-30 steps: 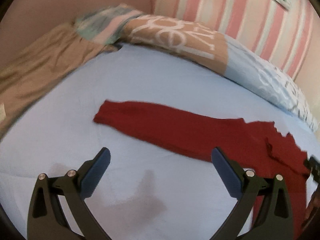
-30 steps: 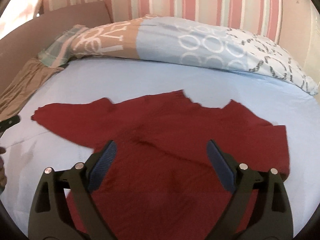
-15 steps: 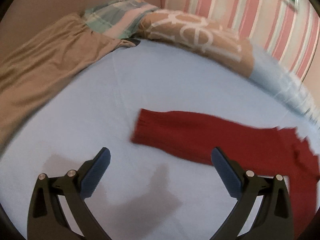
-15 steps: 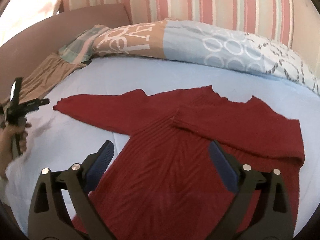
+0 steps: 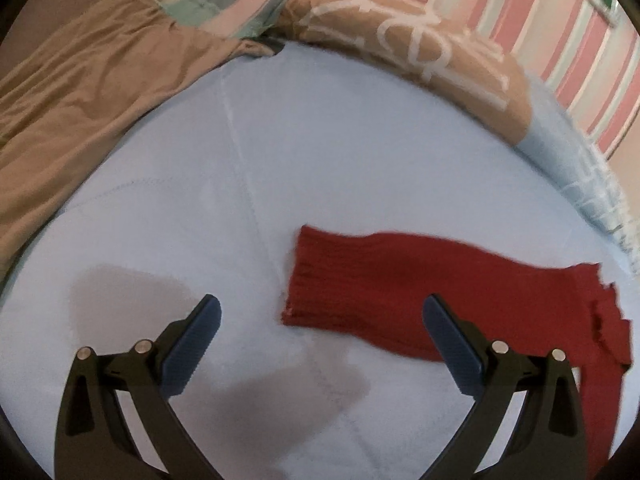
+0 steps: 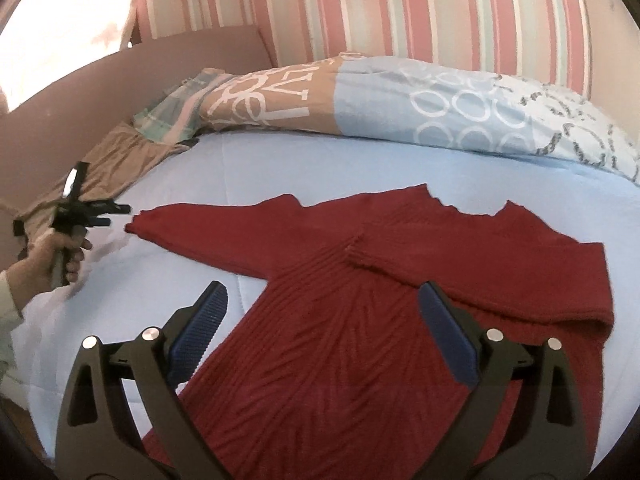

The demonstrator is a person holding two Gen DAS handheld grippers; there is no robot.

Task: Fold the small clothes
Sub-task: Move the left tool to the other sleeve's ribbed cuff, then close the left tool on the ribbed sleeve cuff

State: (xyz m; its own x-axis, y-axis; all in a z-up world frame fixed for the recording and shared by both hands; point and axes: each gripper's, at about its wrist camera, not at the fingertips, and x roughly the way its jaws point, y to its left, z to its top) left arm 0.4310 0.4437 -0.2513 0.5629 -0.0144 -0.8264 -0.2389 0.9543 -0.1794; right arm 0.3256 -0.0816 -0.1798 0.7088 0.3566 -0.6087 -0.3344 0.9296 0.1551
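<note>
Our red knit sweater (image 6: 360, 320) lies flat on the blue bedsheet (image 6: 320, 168), one sleeve already folded across; it looks soft, limp and stretchy, so we'd pinch the outstretched sleeve's cuff (image 5: 304, 280). Left gripper (image 5: 320, 336) and right gripper (image 6: 324, 320) both gape, empty.

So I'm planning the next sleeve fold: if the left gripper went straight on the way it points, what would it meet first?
Probably the cuff end of the sweater's outstretched sleeve, lying flat on the blue bedsheet just ahead of the open left gripper. Depth is unclear; it might touch bare sheet first.
</note>
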